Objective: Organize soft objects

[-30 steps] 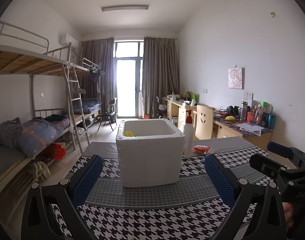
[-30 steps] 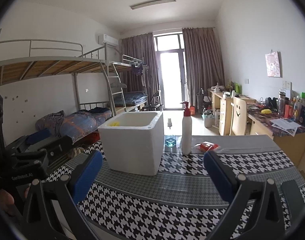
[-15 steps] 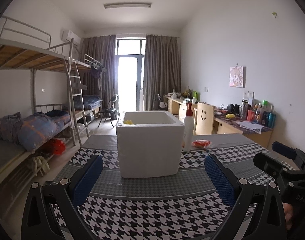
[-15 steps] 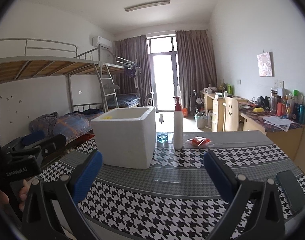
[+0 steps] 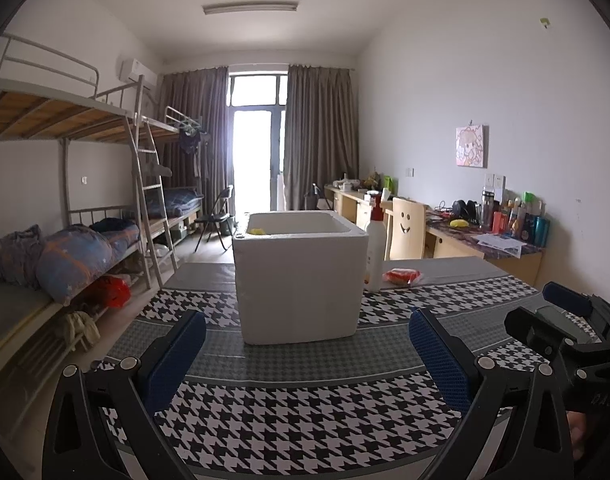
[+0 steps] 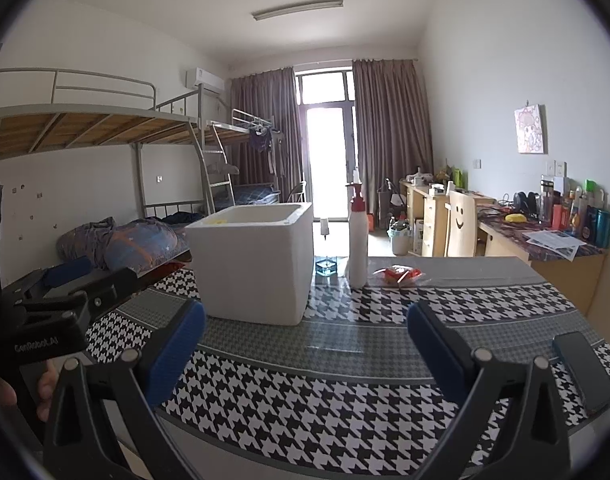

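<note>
A table (image 5: 305,432) with a black-and-white houndstooth cloth fills the lower half of both views. A white foam box (image 5: 299,276) stands in the middle of the left wrist view and left of middle in the right wrist view. A yellow soft thing (image 5: 257,231) peeks over the box's rim at the back left corner, inside the box. Just to the right of the box stands a white pump bottle (image 6: 357,240) with a red top. Beside the bottle lies a red soft packet (image 6: 399,273) in clear wrap, flat on the table. A small blue glass (image 6: 326,266) sits between the box and the bottle in the right wrist view. A dark phone (image 6: 585,368) lies at the lower right of that view.

The room has bunk beds (image 5: 65,184) on the left, brown curtains (image 5: 321,136) around a bright door at the back, and a long desk (image 5: 485,240) with bottles on the right. A chair (image 5: 405,234) with a smiley face stands by the desk.

The left gripper (image 5: 305,352) has its jaws wide apart and holds nothing. The right gripper (image 6: 305,344) is the same, released and empty. Each one shows at the edge of the other's view, with a hand (image 6: 45,388) on it.

Since a second ago, both cameras have tipped down a little and the box sits a bit lower in the frames. In the right wrist view the box and bottle have slid left. The things on the table have stayed where they were.
</note>
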### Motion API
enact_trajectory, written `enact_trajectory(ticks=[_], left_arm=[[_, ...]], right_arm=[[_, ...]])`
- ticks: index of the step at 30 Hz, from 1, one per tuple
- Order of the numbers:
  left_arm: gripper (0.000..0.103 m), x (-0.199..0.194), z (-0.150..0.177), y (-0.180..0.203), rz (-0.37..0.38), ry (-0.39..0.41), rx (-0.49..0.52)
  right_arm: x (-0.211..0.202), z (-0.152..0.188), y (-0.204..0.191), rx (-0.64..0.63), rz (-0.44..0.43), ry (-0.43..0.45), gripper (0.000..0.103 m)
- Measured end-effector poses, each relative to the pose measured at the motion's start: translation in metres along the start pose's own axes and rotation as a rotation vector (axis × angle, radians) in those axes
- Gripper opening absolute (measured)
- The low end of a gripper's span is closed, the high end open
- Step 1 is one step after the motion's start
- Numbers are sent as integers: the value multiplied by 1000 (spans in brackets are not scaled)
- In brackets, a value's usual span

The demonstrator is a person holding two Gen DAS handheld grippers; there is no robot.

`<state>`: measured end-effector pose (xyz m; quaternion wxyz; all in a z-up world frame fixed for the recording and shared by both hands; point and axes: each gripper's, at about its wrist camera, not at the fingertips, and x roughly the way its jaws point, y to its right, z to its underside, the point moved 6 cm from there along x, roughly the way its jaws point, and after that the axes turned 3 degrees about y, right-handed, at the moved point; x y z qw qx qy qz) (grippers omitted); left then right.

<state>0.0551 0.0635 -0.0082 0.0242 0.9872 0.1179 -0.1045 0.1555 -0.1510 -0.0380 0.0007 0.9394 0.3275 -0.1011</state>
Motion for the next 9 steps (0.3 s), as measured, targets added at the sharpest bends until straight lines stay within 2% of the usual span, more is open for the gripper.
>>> enact_trajectory(ticks=[9], left_arm=[[102,-1,4,2,4,-6,4]], right_arm=[[-2,3,2,7,5,-9,102]])
